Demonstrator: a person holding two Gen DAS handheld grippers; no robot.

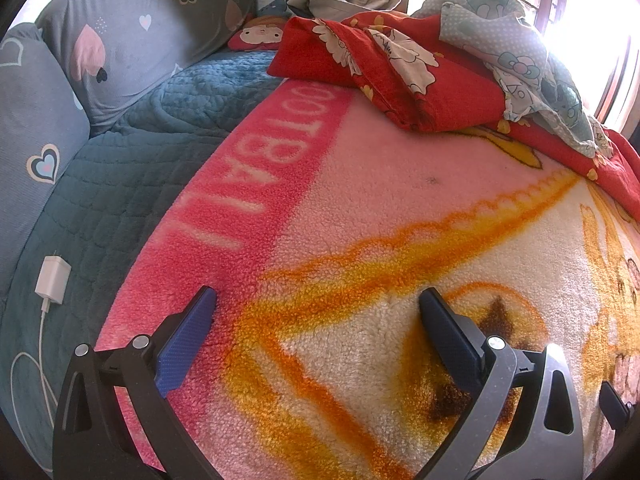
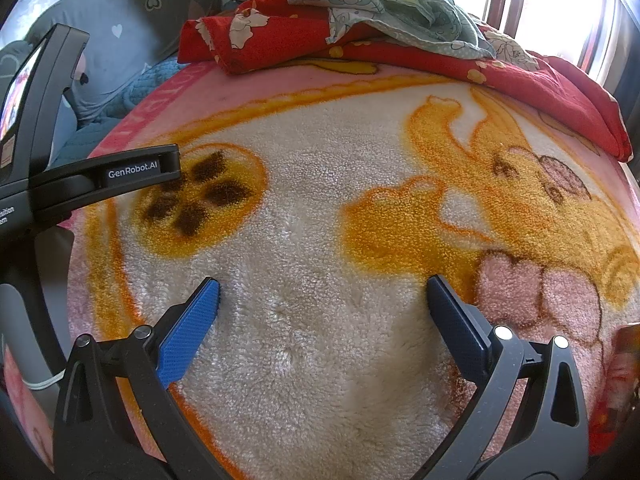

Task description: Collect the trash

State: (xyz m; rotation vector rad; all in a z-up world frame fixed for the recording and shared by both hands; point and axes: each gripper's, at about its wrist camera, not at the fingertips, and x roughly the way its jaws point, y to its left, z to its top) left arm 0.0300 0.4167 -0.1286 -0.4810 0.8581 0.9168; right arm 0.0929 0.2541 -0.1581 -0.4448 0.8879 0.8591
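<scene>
No trash shows in either view. My left gripper (image 1: 318,300) hangs open over a fleece blanket (image 1: 400,200) with a pink band and orange cartoon print, nothing between its blue pads. My right gripper (image 2: 322,290) is also open, low over the white and orange part of the same blanket (image 2: 320,208), and holds nothing. In the right wrist view the body of the left gripper (image 2: 120,174) shows at the left edge.
A folded red quilt (image 1: 400,76) with a pale patterned cloth (image 1: 520,60) on it lies at the far end of the bed. Grey heart-print pillows (image 1: 132,40) line the left. A white charger (image 1: 53,282) with its cable lies on the teal quilted cover. Bright windows stand behind.
</scene>
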